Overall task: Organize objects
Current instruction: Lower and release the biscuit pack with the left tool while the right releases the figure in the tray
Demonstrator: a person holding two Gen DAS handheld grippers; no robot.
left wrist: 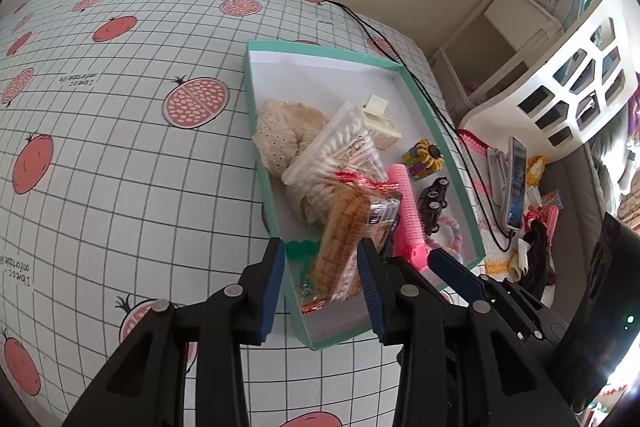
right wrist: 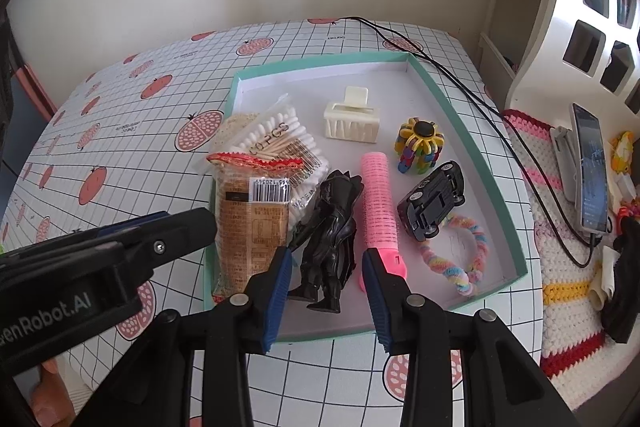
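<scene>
A teal box [right wrist: 472, 131] with a white floor lies on the gridded fruit-print tablecloth [left wrist: 120, 147]. It holds a biscuit packet [left wrist: 340, 239] [right wrist: 252, 227], a bag of cotton swabs [right wrist: 280, 139], a black figurine [right wrist: 332, 223], a pink hair roller [right wrist: 378, 203], a black toy car [right wrist: 434, 203], a pastel hair tie [right wrist: 460, 259], a cream hair claw [right wrist: 352, 123] and a colourful fidget toy [right wrist: 420, 147]. My left gripper [left wrist: 322, 287] stands open, its blue pads either side of the packet's near end. My right gripper [right wrist: 329, 293] is open, straddling the figurine's legs.
Right of the box lie a crochet mat [right wrist: 568, 327], a phone on a stand [right wrist: 592, 167] and a black cable [right wrist: 480, 107] running along the box's far edge. A white cut-out basket [left wrist: 560, 95] and shelf stand at the right. Beige lace [left wrist: 280, 135] sits under the swabs.
</scene>
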